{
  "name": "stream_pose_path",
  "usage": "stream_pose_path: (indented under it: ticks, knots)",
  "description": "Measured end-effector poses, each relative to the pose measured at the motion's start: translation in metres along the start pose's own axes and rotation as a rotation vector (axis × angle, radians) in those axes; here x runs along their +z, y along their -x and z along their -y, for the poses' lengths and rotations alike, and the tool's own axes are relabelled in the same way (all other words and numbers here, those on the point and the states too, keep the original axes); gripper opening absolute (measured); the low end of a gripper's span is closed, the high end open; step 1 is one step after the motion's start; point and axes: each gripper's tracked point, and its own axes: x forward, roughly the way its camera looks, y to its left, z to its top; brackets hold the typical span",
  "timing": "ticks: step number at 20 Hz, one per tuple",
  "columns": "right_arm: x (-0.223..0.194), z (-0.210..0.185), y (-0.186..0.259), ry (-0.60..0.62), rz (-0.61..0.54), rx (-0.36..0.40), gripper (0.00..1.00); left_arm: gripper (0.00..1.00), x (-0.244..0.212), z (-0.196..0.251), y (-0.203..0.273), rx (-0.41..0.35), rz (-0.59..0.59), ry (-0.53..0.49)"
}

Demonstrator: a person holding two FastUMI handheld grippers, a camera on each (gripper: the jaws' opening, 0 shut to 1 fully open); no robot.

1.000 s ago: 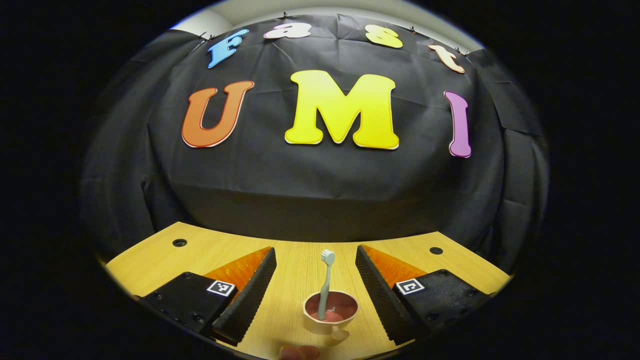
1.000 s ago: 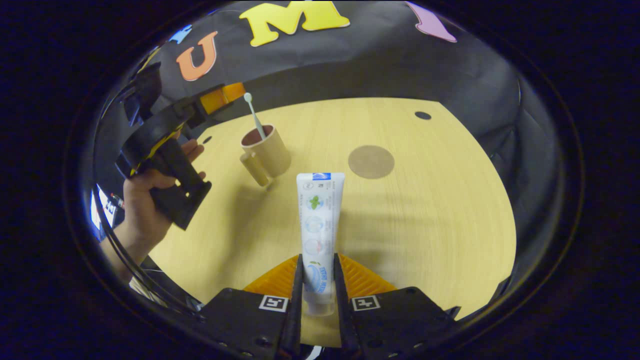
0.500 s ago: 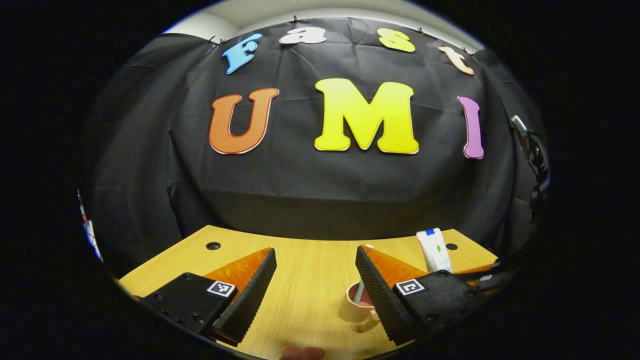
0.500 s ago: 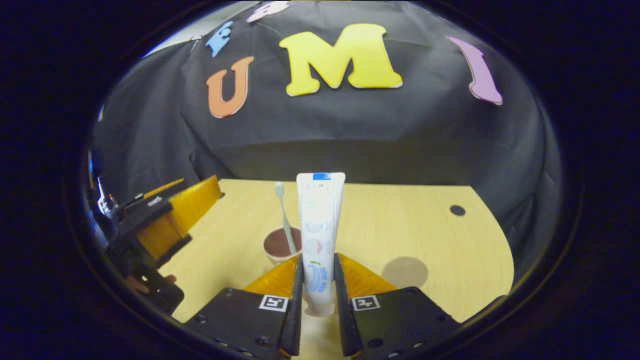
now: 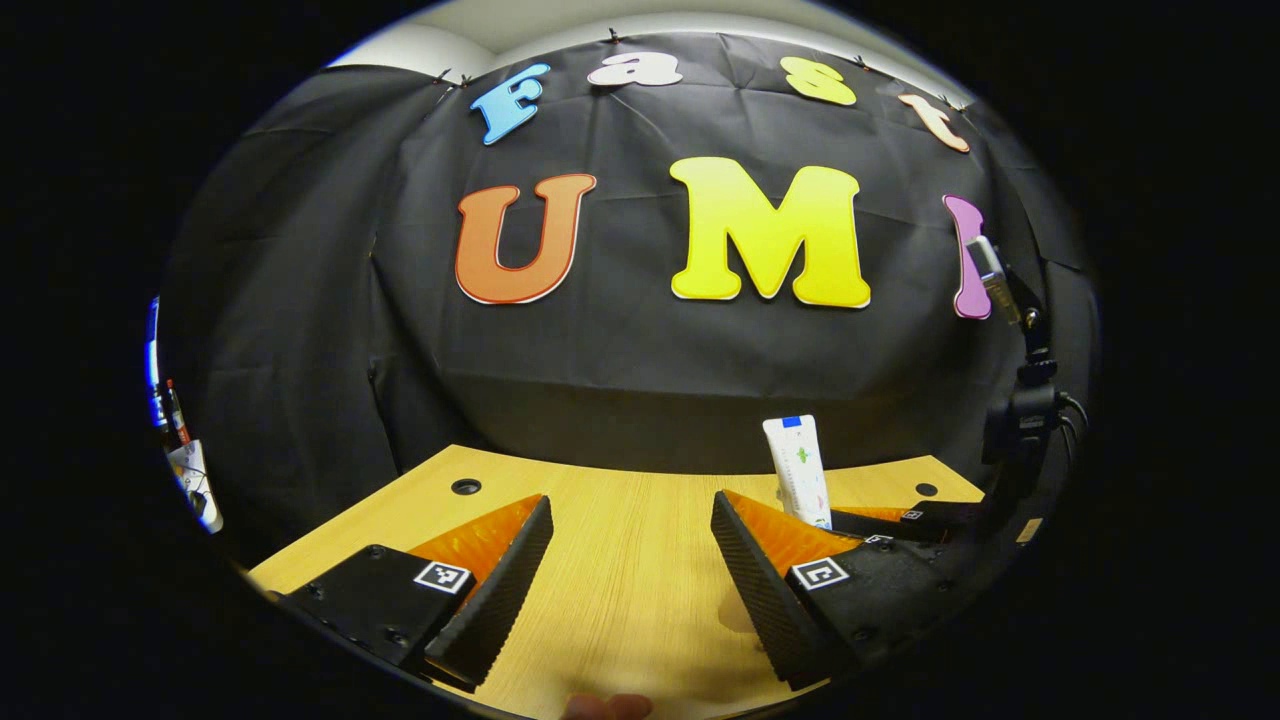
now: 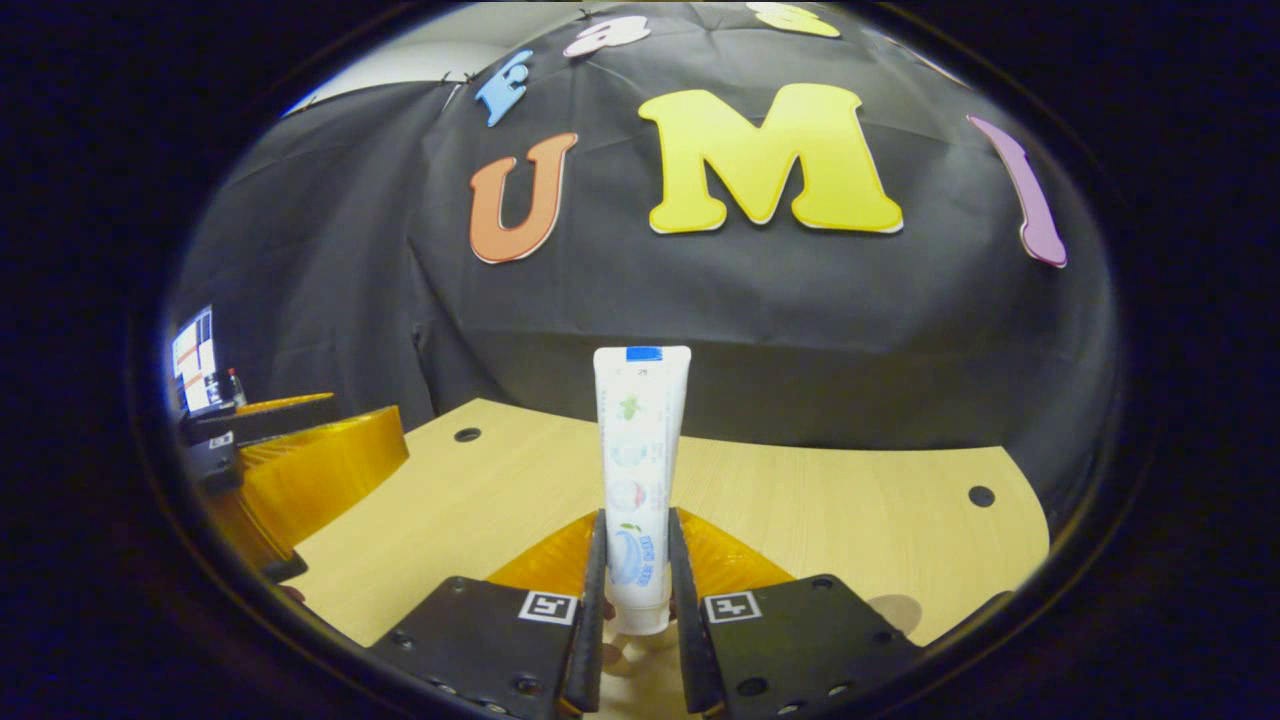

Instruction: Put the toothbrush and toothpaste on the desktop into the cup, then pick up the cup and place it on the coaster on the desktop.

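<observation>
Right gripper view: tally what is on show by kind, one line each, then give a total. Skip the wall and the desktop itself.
2 claws: right claw at the bottom, left claw at the left edge
1 toothpaste tube, upright in the right claw
2 desktop holes, near left and far right
Total: 5

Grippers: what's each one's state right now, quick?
Left gripper: open, holding nothing.
Right gripper: shut on the toothpaste tube, held upright.
</observation>
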Motion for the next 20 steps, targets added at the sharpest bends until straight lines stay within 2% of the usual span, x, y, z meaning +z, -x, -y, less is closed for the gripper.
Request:
stream_pose_path:
  ticks: [3, 12, 15, 18, 20]
  knots:
    - [-0.002, -0.006, -0.010, 0.031, 0.000, 0.003, 0.32, 1.00, -0.007, -0.005, -0.002, 0.011, -0.016, 0.018]
    - [0.006, -0.008, 0.008, 0.031, -0.005, 0.020, 0.41, 1.00, 0.001, 0.006, -0.009, -0.013, -0.005, 0.014]
    - [0.013, -0.002, 0.016, 0.026, 0.009, 0.003, 0.47, 1.00, -0.001, 0.010, -0.007, -0.023, -0.006, 0.013]
    - [0.018, 0.009, 0.027, 0.021, 0.016, -0.025, 0.48, 1.00, -0.001, 0.016, -0.007, -0.033, -0.015, 0.019]
    - [0.025, 0.020, 0.044, 0.017, 0.022, -0.051, 0.55, 1.00, -0.003, 0.021, -0.004, -0.044, -0.024, 0.024]
